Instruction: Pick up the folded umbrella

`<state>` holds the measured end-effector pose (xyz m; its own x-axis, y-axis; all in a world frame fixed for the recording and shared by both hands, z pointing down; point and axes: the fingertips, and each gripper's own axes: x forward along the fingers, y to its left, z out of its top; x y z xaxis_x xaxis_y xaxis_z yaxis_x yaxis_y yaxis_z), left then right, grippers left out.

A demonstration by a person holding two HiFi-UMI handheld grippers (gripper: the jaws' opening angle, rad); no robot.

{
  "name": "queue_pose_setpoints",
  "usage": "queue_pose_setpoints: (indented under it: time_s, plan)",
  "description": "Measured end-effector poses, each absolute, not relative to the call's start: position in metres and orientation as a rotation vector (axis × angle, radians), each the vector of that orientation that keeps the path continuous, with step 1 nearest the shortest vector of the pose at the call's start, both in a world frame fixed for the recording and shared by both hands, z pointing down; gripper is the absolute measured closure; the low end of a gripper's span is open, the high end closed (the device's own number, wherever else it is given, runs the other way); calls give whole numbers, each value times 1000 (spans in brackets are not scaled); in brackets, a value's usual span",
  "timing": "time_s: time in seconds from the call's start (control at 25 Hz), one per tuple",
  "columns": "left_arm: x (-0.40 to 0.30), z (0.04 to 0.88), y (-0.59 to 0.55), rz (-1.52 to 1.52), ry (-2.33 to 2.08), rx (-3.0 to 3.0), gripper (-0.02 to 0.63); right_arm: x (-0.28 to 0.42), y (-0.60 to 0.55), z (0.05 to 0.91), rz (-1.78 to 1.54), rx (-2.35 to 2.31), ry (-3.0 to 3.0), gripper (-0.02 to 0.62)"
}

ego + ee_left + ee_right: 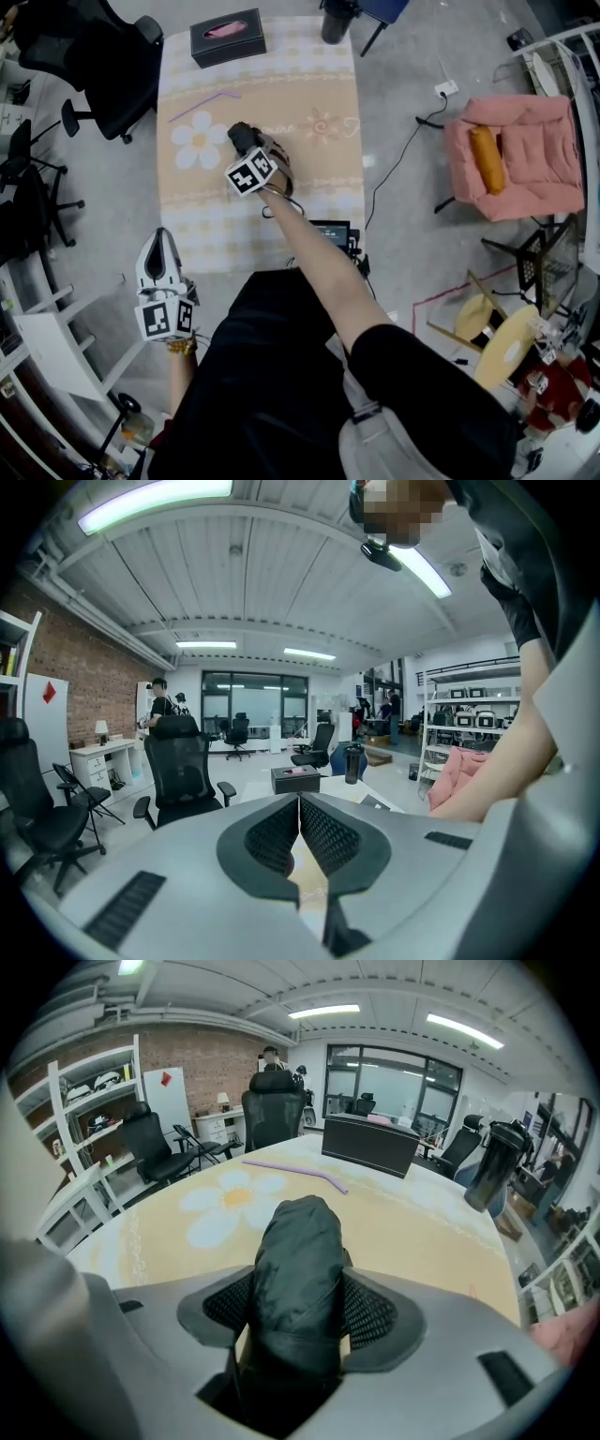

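Observation:
The folded umbrella [298,1269] is a black fabric bundle, and my right gripper [300,1312] is shut on it, both pads pressed against its sides. From the head view the umbrella [242,137] pokes out past the right gripper [253,159] above the yellow flowered table [309,84]; whether it touches the cloth I cannot tell. My left gripper [159,258] hangs off the table's near left corner, over the floor. Its jaws are shut with nothing between them, as the left gripper view shows at the left gripper [299,829].
A black tissue box [228,37] and a dark tumbler [337,21] stand at the table's far end; a purple straw [203,104] lies by a daisy print. Black office chairs [103,56] stand left, a pink armchair [511,155] right. A small black device [330,231] sits at the near edge.

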<state>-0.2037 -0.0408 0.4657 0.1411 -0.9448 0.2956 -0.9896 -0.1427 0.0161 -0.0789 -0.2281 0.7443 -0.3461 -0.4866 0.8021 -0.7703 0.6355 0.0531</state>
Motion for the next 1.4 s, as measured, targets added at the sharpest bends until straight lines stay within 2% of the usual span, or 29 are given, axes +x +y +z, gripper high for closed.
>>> queue_pose_setpoints:
  time_s: [0.68,1.04,1.4]
  plan:
    - [-210,461,-39,298,-1935,2208,591,-78,-228,755,587,928,-1968,323]
    - [-211,459,-36,263,-1956,2207,591,-77,-229,755,584,922,-1983,382]
    - [-214,451,-35,253,-1974,2211,591,-75,-228,748,553,951,-2001,396]
